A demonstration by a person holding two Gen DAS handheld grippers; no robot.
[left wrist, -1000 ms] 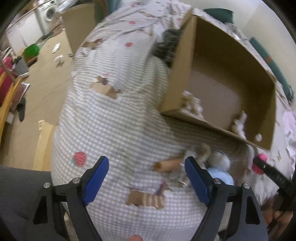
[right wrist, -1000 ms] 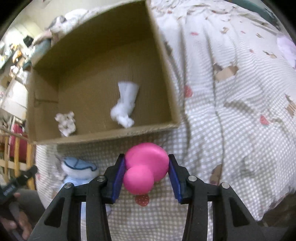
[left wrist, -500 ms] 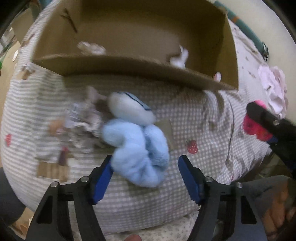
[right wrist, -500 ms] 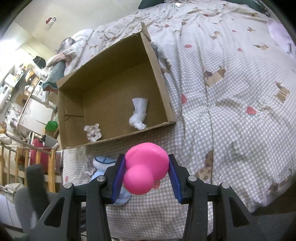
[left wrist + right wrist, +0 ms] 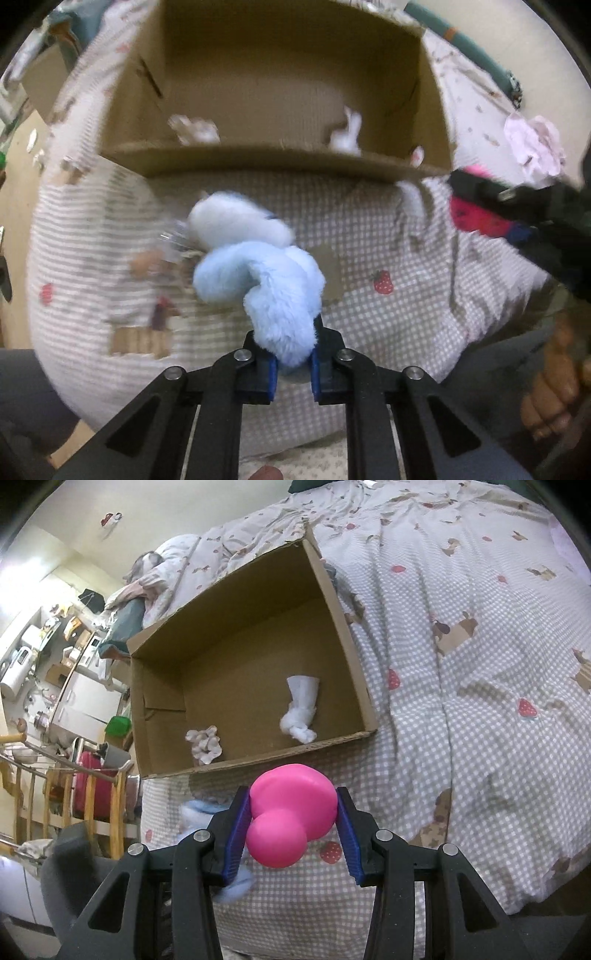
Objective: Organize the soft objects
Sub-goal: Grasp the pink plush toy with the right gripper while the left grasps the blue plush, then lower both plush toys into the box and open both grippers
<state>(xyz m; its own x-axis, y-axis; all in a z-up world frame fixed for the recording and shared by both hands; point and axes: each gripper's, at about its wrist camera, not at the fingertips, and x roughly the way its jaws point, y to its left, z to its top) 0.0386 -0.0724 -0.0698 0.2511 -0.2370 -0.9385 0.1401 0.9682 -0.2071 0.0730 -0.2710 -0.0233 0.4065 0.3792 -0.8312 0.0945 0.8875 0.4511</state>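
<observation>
While its blue pads have just been closing, the left hand-held gripper [image 5: 291,363] is now clamped on the near end of a fluffy light-blue plush [image 5: 269,291], whose curled body lies on the grey-and-white checked bed cover [image 5: 388,332] just in front of the pads. A white soft item [image 5: 236,219] with a dark line on it lies against the far side of the plush, and a blurred small clutter [image 5: 166,254] sits at its left; what that clutter is cannot be told. Beyond them an open cardboard box [image 5: 343,627] rests on the bed with its near wall facing the grippers. Inside, a crumpled patterned cloth [image 5: 205,744] lies toward the left near corner and a knotted white cloth [image 5: 301,709] toward the right, well apart from each other. To the right, the right hand-held gripper [image 5: 293,825] is clamped on a bright pink soft toy [image 5: 291,812] made of a large round lobe and a smaller one, held above the bed cover just short of the box's near wall. A pale pink garment [image 5: 535,146] lies on the bed further right.
</observation>
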